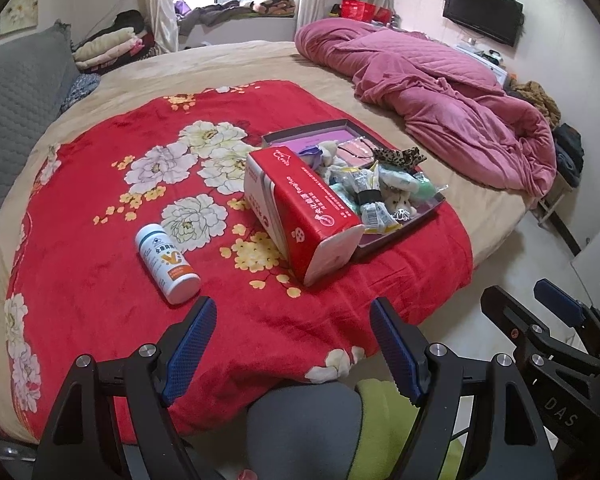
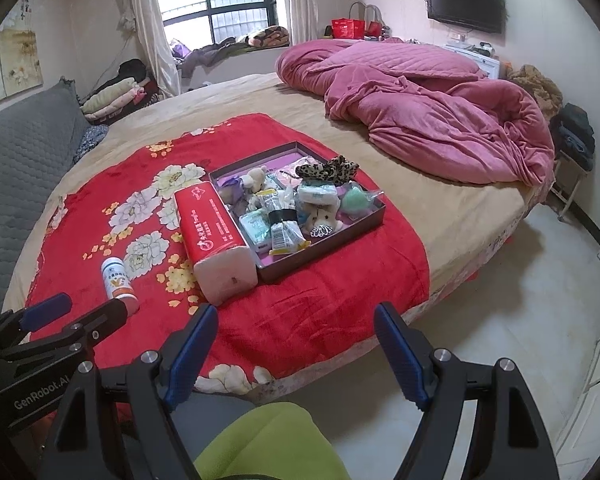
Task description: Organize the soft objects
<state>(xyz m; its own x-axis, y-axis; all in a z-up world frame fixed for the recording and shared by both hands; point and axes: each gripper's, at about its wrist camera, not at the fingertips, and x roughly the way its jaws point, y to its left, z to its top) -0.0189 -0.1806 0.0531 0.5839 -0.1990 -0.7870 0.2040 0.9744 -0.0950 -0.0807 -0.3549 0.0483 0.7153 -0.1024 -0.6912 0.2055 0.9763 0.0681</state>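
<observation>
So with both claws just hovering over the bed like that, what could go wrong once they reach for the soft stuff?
The tissue pack leans against the shallow box, so bumping it might tip it or shove the box.
The small toys and packets in the box are heaped close together; a gripper could pinch two at once or flick one out.
The white bottle lies on its side just ahead of the open left gripper, so a brush might roll it across the red blanket.

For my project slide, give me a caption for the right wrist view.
Open right tool above a red floral blanket, facing a tissue pack beside a box of small soft items.
</observation>
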